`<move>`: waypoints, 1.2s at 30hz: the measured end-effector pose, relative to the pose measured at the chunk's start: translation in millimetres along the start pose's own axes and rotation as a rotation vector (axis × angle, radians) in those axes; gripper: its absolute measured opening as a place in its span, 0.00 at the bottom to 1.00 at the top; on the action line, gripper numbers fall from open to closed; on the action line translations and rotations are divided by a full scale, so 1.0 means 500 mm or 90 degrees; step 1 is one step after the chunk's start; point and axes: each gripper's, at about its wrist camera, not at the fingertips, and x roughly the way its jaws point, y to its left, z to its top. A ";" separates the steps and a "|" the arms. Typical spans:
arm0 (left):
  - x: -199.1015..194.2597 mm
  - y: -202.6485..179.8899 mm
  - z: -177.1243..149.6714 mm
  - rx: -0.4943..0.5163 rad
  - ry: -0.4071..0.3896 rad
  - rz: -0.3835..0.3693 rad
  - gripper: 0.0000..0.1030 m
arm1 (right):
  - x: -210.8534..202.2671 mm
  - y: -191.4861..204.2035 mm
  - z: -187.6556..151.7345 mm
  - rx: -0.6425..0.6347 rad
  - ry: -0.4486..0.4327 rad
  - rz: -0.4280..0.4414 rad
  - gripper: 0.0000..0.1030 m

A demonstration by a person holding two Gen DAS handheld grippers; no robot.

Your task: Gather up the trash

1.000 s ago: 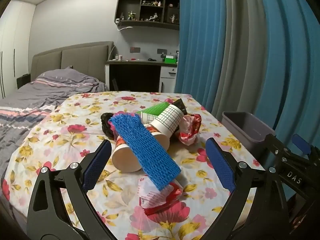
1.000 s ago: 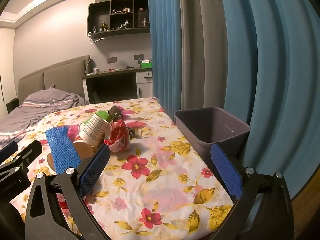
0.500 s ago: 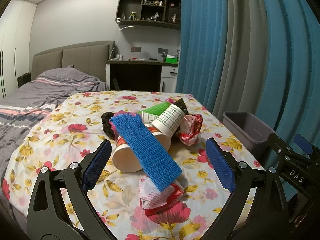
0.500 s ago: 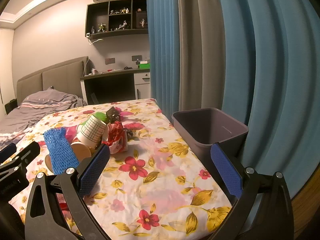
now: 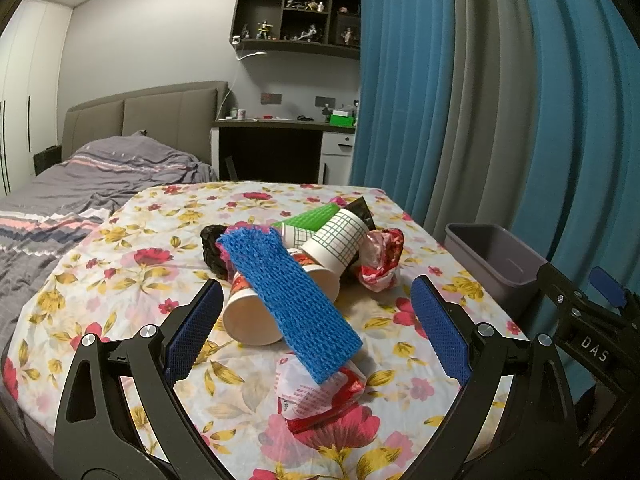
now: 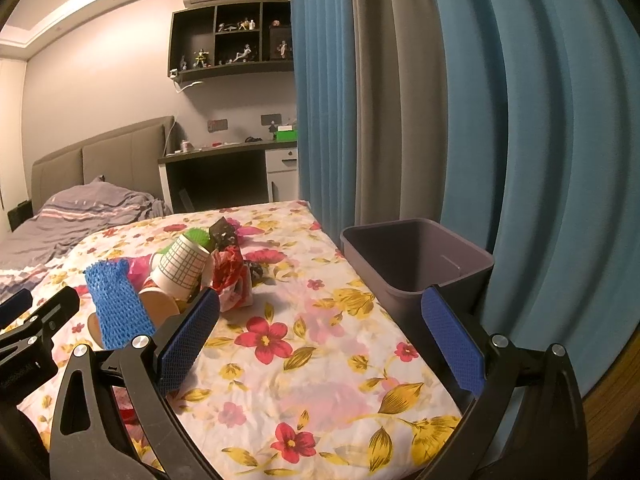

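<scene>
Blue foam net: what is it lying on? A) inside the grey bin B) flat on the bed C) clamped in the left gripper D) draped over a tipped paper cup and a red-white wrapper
D: the blue net slants across the tipped paper cup with its low end on the red-white wrapper; the left gripper is open and touches nothing, and the bin holds no trash.

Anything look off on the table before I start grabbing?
Only the trash: tipped paper cups under a blue foam net, crumpled wrappers heaped mid-table. The grey bin stands upright, apparently empty.
</scene>
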 end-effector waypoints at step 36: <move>0.000 -0.001 0.000 0.000 0.000 0.001 0.91 | 0.001 -0.002 0.001 -0.001 -0.004 -0.003 0.95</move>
